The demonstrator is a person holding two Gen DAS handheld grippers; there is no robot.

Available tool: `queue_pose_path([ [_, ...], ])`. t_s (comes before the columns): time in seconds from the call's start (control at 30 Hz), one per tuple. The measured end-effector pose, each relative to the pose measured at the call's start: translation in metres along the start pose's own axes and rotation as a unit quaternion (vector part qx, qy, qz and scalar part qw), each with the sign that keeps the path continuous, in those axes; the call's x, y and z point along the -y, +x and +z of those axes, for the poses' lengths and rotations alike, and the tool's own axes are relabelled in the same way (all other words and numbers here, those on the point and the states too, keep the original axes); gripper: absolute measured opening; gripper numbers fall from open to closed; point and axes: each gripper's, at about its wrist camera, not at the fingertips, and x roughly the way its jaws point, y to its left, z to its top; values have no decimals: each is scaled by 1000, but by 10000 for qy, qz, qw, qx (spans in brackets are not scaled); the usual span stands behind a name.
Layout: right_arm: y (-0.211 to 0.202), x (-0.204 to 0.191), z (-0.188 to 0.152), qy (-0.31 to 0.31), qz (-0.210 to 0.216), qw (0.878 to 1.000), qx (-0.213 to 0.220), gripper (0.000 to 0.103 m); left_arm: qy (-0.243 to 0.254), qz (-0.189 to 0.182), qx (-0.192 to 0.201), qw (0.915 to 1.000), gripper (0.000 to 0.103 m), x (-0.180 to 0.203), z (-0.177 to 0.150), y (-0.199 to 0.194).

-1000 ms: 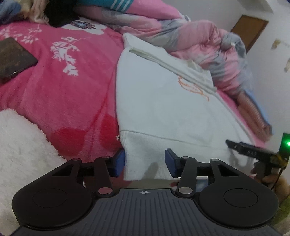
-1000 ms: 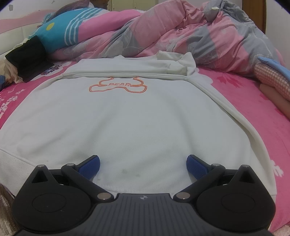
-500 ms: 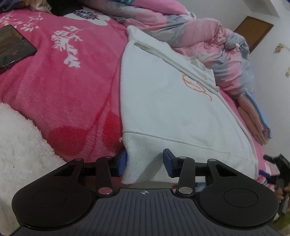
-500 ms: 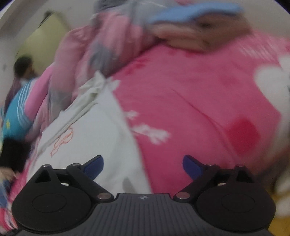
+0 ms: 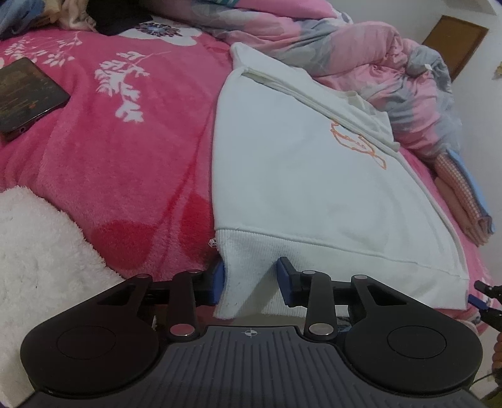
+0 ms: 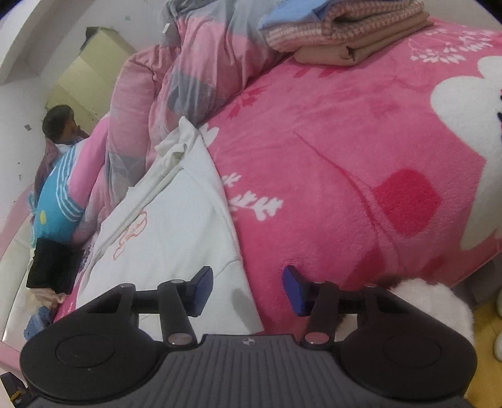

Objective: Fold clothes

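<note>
The sweatshirt [image 5: 307, 194] lies flat on the blanket [image 5: 125, 163], hem toward both cameras, collar toward the quilt [image 5: 392, 72] heaped at the far side. Its sleeves are folded in across the top; how they lie beneath that fold is hidden. The orange print [image 5: 357, 141] is too small and skewed to read.

The left gripper [image 5: 251, 284] has its jaws apart, straddling the ribbed hem at the near left corner. The corner hangs down over the bed edge between the pads; whether either pad touches the cloth I cannot tell, since the left pad is partly behind the fabric. The gripper body hides the bed edge beneath the corner.

The right gripper [image 6: 248, 290] is also released, jaws wide, at the opposite hem corner. Its left pad sits over white cloth, its right pad over bare blanket, and the sweatshirt's side edge runs between them. In the left view only its tips [image 5: 484, 298] show, cut off at the frame edge.

Open blanket lies on both sides of the sweatshirt. On the left a phone [image 5: 25, 97] rests well apart, and a white fleece [image 5: 40, 257] covers the near corner. On the right a folded stack [image 6: 342, 28] sits far up by the quilt. A person's dark-haired head [image 6: 59, 125] shows beyond the bedding, otherwise hidden.
</note>
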Motion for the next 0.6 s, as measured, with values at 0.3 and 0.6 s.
queue_pose_path([
  [0.3,13,-14,-8,-527,-17,9983,-239,36,-215,103,93,9997,7,3,3,-5],
  [0.6,-30,-30,7,-273,1017,9940,287,3,-350,-361,888,9948,3,14,31,-66],
])
